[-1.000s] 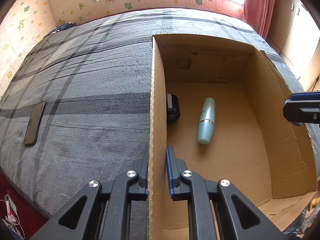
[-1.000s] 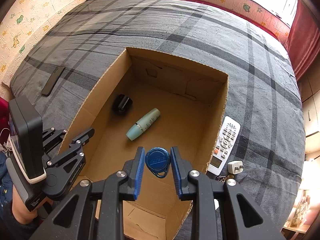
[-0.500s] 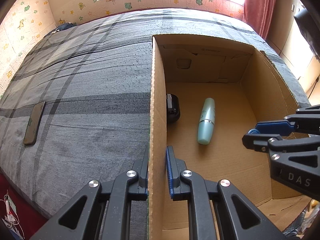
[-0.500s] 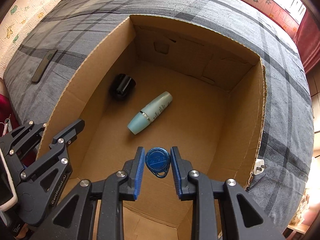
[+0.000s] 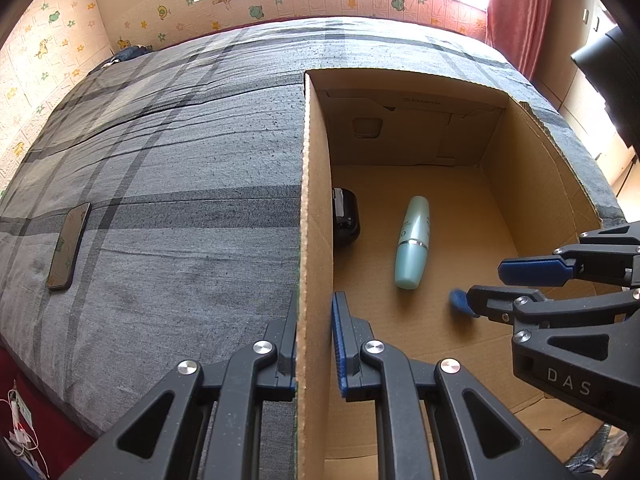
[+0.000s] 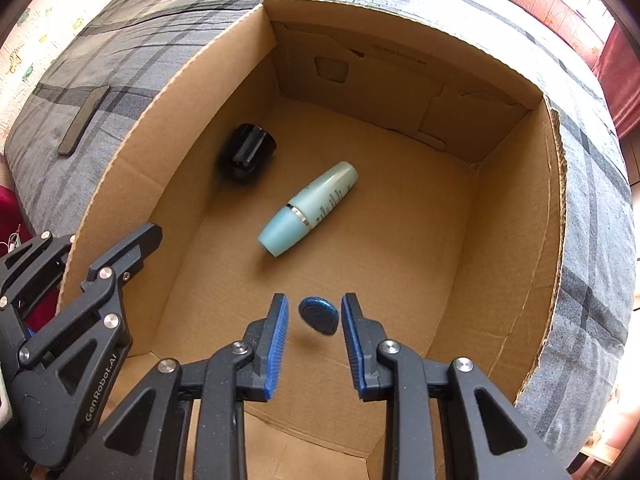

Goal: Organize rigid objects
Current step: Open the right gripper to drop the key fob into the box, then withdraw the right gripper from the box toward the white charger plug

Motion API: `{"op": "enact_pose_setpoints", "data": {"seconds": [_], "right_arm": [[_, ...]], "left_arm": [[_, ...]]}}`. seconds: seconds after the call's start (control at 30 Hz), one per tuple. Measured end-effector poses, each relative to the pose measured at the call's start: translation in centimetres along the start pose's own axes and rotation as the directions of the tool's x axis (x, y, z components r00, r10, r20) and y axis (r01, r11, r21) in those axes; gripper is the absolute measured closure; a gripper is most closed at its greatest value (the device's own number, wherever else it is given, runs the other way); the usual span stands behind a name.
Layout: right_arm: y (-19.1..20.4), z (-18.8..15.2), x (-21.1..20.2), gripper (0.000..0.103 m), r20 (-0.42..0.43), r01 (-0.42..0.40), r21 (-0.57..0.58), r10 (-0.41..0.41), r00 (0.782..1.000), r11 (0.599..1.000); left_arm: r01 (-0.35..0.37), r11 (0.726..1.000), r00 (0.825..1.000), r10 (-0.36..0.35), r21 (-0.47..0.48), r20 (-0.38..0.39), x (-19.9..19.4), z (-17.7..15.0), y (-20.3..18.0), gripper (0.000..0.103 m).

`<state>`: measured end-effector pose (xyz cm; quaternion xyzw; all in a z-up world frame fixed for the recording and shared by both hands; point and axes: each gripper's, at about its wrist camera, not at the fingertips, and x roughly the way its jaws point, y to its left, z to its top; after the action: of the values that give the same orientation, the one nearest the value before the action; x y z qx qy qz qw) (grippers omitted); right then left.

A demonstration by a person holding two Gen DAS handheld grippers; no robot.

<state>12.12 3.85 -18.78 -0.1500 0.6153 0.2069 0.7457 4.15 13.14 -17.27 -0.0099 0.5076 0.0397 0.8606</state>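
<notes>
Grey plaid bedding covers a bed [image 5: 160, 168] under a bright window, with cartoon-patterned wall padding behind it and a red curtain [image 5: 516, 12] at the far right. On the bed sits an open cardboard box [image 6: 516, 216], which serves as the landmark for everything else.

Inside the box, a pale blue-green bottle [image 6: 308, 210] lies on its side near the middle of the floor. A small black glossy container [image 6: 246, 154] lies on its side close to the box's left wall, beyond the bottle. A blue key fob [image 6: 319, 315] is over the box floor near the front, on the near side of the bottle; whether it is touching the cardboard cannot be told, and it looks blurred in the left wrist view.

The left gripper [image 5: 314, 320] has its jaws clamped on the left wall of the box, one finger outside and one inside. The right gripper [image 6: 314, 320] points down into the box near its front; its jaws are opening, with the key fob in the gap between the blue pads [image 6: 278, 344] and neither pad pressing on it.

Outside the box, well to its left on the bedding, a dark phone [image 5: 68, 246] lies flat.
</notes>
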Motion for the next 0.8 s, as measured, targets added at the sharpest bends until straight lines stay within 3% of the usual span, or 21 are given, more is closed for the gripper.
{"op": "enact_pose_setpoints", "data": {"seconds": [0.07, 0.13, 0.4, 0.63, 0.8], "right_arm": [[0.0, 0.0, -0.1, 0.056, 0.007, -0.001, -0.001, 0.001, 1.0, 1.0], [0.1, 0.0, -0.1, 0.053, 0.004, 0.005, -0.004, -0.005, 1.0, 1.0], [0.2, 0.1, -1.4, 0.051, 0.035, -0.006, 0.009, 0.006, 0.999, 1.0], [0.4, 0.3, -2.6, 0.038, 0.064, 0.004, 0.006, -0.004, 0.998, 1.0], [0.5, 0.0, -3.5, 0.038, 0.083, 0.013, 0.002, -0.013, 0.996, 1.0]], "left_arm": [[0.001, 1.0, 1.0, -0.001, -0.001, 0.0, 0.0, 0.0, 0.0, 0.089], [0.001, 1.0, 1.0, -0.001, 0.0, 0.0, 0.0, 0.0, 0.0, 0.089], [0.001, 1.0, 1.0, -0.001, 0.0, 0.001, 0.1, 0.0, 0.0, 0.089], [0.0, 1.0, 1.0, 0.0, -0.001, 0.001, 0.0, 0.0, 0.0, 0.089], [0.0, 1.0, 1.0, 0.0, 0.0, 0.001, 0.0, -0.1, 0.0, 0.089]]}}
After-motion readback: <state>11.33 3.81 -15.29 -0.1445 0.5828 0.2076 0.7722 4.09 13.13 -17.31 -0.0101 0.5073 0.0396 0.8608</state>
